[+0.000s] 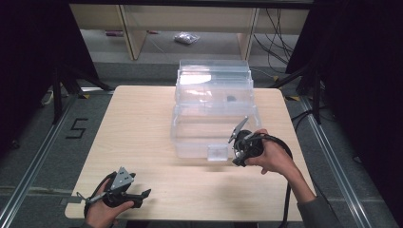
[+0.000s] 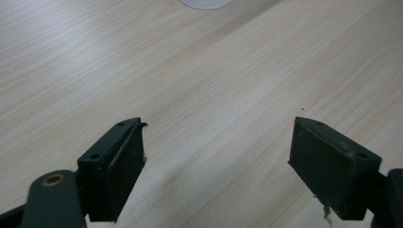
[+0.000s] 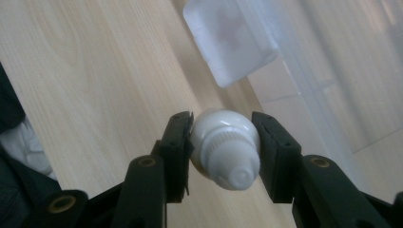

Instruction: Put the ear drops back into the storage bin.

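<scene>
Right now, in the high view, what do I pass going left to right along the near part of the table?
Left gripper with fingers apart → latch tab on the clear plastic box → right gripper, gripping a small white bottle.

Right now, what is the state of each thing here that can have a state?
Left gripper: open, holding nothing, over the table.
Right gripper: shut on the white bottle.
Clear plastic box: lid open, standing on the table.
Box latch: hangs loose at the front.
</scene>
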